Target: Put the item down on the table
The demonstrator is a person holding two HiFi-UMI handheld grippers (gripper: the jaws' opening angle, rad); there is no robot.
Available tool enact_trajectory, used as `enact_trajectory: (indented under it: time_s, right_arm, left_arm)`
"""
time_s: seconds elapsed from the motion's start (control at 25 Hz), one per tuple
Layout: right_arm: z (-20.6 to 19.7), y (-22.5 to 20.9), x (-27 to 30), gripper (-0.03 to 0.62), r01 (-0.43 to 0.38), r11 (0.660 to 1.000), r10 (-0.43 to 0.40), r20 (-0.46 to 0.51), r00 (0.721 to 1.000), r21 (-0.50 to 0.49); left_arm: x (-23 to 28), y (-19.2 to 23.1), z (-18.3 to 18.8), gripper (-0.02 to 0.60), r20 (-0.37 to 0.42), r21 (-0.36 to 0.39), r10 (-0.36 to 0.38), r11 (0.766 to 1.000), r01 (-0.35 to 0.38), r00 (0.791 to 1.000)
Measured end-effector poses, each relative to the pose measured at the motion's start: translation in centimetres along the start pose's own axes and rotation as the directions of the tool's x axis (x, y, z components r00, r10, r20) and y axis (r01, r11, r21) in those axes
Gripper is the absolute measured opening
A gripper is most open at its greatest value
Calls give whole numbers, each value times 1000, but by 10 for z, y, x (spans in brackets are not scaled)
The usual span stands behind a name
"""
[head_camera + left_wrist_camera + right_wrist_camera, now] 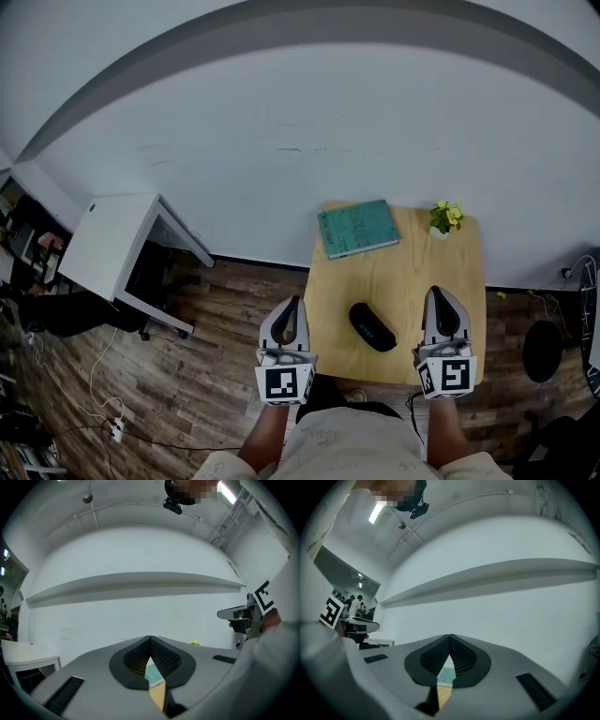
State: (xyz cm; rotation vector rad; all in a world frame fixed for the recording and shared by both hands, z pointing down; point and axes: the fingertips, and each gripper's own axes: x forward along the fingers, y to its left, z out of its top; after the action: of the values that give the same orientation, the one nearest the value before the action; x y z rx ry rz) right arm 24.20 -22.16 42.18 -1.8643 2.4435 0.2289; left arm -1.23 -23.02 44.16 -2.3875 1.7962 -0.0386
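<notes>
No legible text is found. Print on the teal rectangular book [358, 228], ahead of both grippers, is too small to be read. A faint mark on the black oblong case [372, 326], between the left gripper [292, 302] and the right gripper [439, 292], is unreadable.

Teal book [357, 228], black case [372, 326]
</notes>
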Motion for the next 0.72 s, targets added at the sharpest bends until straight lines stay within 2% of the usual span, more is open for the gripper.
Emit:
enact_trajectory:
  time_s: [0.72]
  right_arm:
    - [-9, -1, 9, 15, 6, 1000, -6, -39, 999, -9]
  left_arm:
    - [3, -1, -4, 8, -11, -1, 2, 1000, -2, 1000]
